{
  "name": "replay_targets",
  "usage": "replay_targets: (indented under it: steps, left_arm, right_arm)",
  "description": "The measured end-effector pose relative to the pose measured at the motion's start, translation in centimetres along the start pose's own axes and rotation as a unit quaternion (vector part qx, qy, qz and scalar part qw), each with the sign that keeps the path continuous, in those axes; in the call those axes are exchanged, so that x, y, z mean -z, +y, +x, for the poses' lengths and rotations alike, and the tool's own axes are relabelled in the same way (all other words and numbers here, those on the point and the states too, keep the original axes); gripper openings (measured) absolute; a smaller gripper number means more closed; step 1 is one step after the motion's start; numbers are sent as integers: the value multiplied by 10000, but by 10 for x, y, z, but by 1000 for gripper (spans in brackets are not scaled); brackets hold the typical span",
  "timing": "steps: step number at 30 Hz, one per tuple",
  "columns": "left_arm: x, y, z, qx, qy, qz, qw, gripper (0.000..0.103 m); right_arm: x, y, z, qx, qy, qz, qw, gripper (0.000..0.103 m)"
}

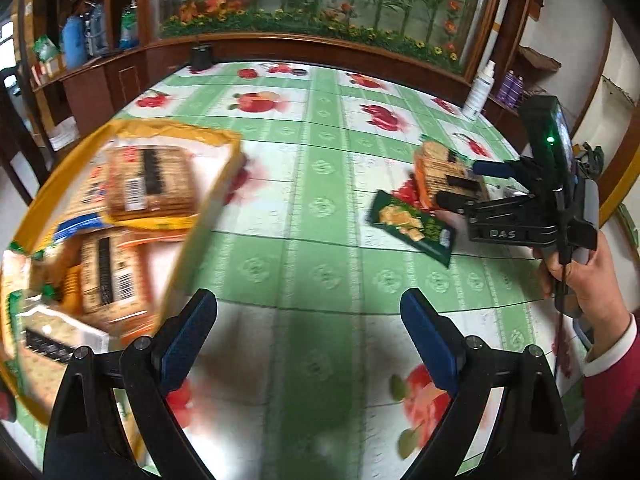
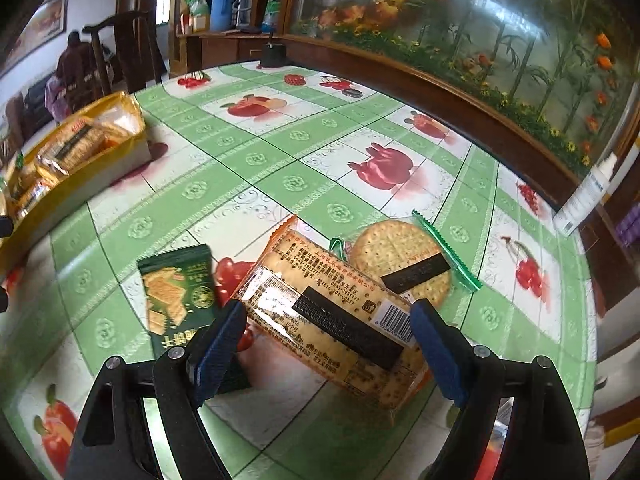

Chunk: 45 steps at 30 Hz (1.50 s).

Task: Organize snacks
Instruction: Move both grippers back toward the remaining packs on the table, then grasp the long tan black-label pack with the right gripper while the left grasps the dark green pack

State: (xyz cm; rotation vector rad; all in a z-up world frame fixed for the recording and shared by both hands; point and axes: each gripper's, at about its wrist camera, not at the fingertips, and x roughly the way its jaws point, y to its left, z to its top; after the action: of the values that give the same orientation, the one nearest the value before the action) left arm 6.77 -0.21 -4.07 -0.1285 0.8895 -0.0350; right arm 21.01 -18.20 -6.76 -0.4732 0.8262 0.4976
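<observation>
Setting: wooden cabinet with glass front (image 2: 500, 36), flowers and green stalks behind the glass.
Surface: tablecloth (image 1: 320, 248) in green and white checks with printed fruit.
Container: yellow-lined box (image 2: 132, 120) at the left table edge, open on top; holds several cracker packets, at least three countable in the left wrist view, blurred.
Loose snacks, right part of table: three.
Item 1: orange-wrapped cracker packet (image 2: 336, 320), lying flat, black strip and barcode up, overlapping item 2.
Item 2: round-cracker packet (image 2: 400, 252), clear wrap with green edges, partly under item 1.
Item 3: dark green packet (image 2: 172, 288), flat, just left of item 1.
Bottle: one white bottle (image 2: 584, 196), upright at the far right table edge.
Right gripper (image 2: 328, 344): spread wide, blue pads either side of the orange packet; contact not clear.
Left gripper (image 1: 308, 336): spread wide, holding nothing, over bare cloth beside the box.
</observation>
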Motion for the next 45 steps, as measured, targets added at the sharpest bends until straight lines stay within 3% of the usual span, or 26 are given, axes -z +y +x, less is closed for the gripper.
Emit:
replay_targets:
  steps: [8, 14, 18, 19, 20, 25, 32, 38, 39, 41, 43, 44, 45]
  left_arm:
    - [-1, -10, 9, 58, 132, 48, 9999, 94]
    - [-5, -2, 14, 15, 173, -114, 9998, 94]
    - [-12, 0, 25, 21, 226, -237, 9995, 94]
    - [-14, -2, 28, 21, 235, -264, 9994, 94]
    - [-17, -4, 32, 20, 257, -263, 9993, 94]
    - [-32, -28, 45, 102, 277, -229, 9993, 94]
    - [-47, -68, 73, -223, 296, -235, 9990, 94]
    - [-45, -88, 103, -751, 648, -296, 9946, 94]
    - [-44, -92, 106, -907, 597, -196, 9939, 96]
    - [-42, -94, 105, -879, 483, -168, 9948, 96]
    - [-42, -96, 104, -779, 415, -17, 9961, 92]
    - [-42, -96, 103, -717, 371, 67, 9967, 86]
    - [-42, -96, 101, -689, 332, 131, 9970, 72]
  right_arm:
    - [-5, -1, 15, 212, 229, -322, 9990, 92]
    - [9, 2, 12, -363, 470, 201, 9980, 86]
    - [20, 5, 1, -517, 453, 713, 9951, 72]
    - [23, 3, -2, -595, 427, 899, 9933, 60]
    - [24, 2, -4, -659, 424, 1050, 9914, 57]
    - [30, -9, -7, -889, 335, 1808, 9789, 57]
    - [56, -34, -38, -590, 5, 2757, 9594, 56]
    - [80, -43, -68, -650, -308, 3046, 9498, 55]
    - [80, -43, -70, -647, -330, 3052, 9495, 55]
    - [83, -43, -75, -689, -397, 3085, 9479, 55]
    - [85, -43, -79, -741, -467, 3126, 9459, 55]
    - [85, -42, -82, -742, -507, 3125, 9456, 55]
    - [85, -41, -84, -739, -548, 3121, 9456, 55]
